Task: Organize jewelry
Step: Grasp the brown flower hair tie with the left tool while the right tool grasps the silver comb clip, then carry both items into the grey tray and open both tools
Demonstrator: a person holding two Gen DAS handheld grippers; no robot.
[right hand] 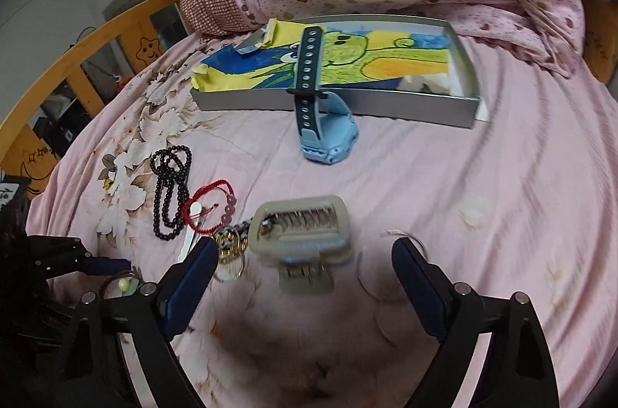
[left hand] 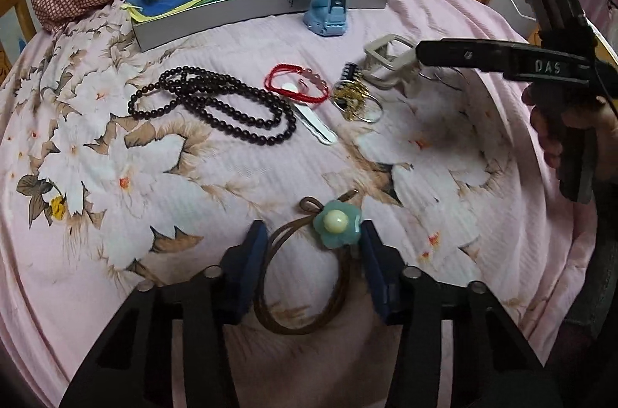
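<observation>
The grey tray (right hand: 386, 106) on the bed (right hand: 483, 195) is lined with a cartoon drawing (right hand: 347, 60); a blue watch (right hand: 320, 130) is propped against its wall. The flower hair tie (left hand: 336, 222) is straddled unclamped by the half-open left gripper (left hand: 314, 242); the hair claw (right hand: 301, 238) lies between the right gripper's (right hand: 305, 253) wide jaws.

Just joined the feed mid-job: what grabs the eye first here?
The hair tie with a green flower lies on the pink bedsheet between the left gripper's jaws. A beige hair claw lies ahead of the right gripper, jaws wide. Behind, a blue watch leans on the grey box.
</observation>
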